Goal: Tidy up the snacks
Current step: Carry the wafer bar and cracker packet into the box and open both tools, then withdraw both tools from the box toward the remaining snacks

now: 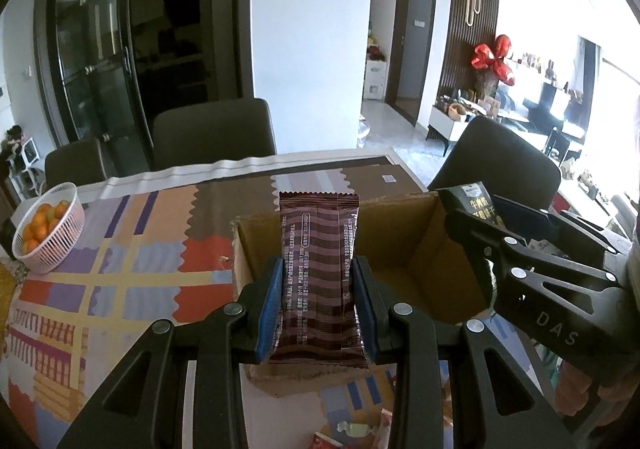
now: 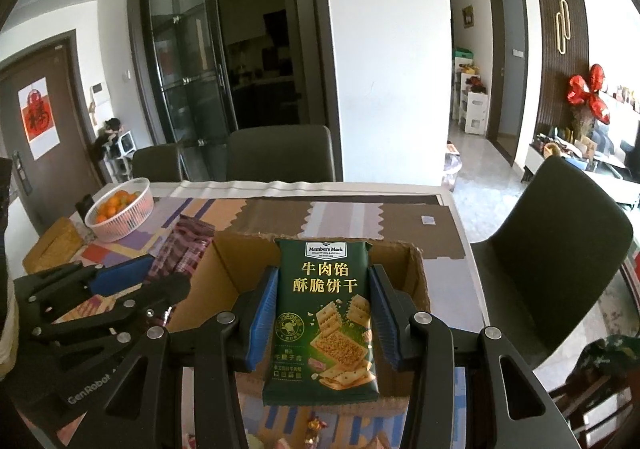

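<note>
The left gripper (image 1: pixel 316 289) clamps a brown striped snack packet (image 1: pixel 318 281). The right gripper (image 2: pixel 323 313) clamps a dark green cracker packet (image 2: pixel 324 321) with gold lettering. An open cardboard box (image 1: pixel 400 245) sits at twelve o'clock.

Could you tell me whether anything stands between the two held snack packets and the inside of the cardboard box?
Nothing visible does. The cardboard box is open-topped with its flaps up, and what shows of its inside looks bare. The brown packet in the left tool and the green cracker packet in the right tool are held just before its opening.

Glossy foil brown snack packet (image 1: pixel 318 285), glossy green cracker packet (image 2: pixel 325 321), matt corrugated cardboard box (image 1: pixel 404 245).
</note>
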